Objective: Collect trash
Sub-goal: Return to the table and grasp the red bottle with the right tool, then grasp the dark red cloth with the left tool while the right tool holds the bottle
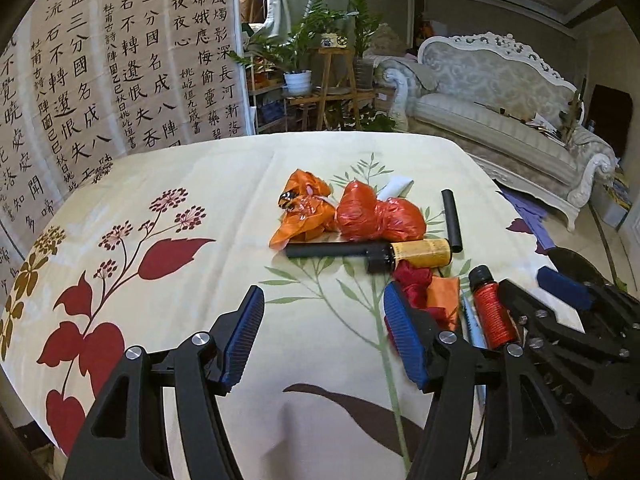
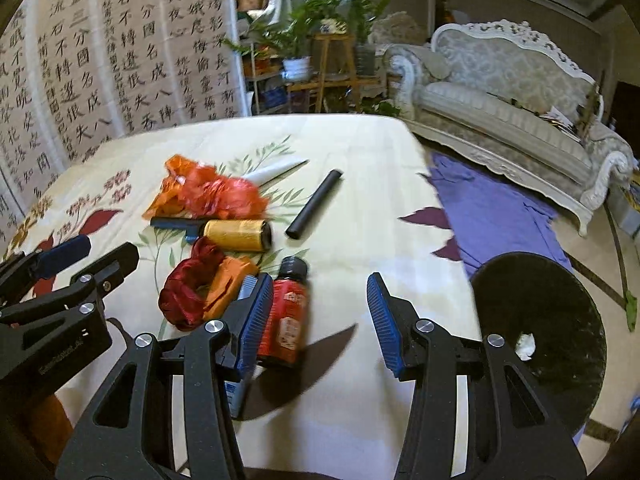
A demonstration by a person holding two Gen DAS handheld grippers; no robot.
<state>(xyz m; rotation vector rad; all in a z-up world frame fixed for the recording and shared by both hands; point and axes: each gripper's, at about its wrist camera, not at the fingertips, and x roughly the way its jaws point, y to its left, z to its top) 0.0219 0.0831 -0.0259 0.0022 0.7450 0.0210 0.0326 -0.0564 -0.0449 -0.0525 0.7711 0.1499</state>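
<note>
A pile of trash lies on the floral tablecloth [image 1: 168,280]: crumpled orange and red plastic bags [image 1: 352,212] [image 2: 212,192], a yellow roll on a black handle [image 1: 420,254] [image 2: 236,236], a black tube [image 1: 451,216] [image 2: 316,204], red and orange fabric scraps [image 1: 428,292] [image 2: 200,292] and a red bottle with a black cap [image 1: 490,314] [image 2: 290,312]. My left gripper [image 1: 324,340] is open and empty, its right finger beside the scraps. My right gripper [image 2: 320,320] is open and empty, its left finger touching the red bottle.
A black round bin [image 2: 540,320] with a white crumpled scrap inside stands off the table's right edge. A purple cloth [image 2: 492,208] lies on the floor. A white sofa [image 2: 512,100], plant stands [image 1: 320,60] and a calligraphy screen [image 1: 100,60] lie beyond.
</note>
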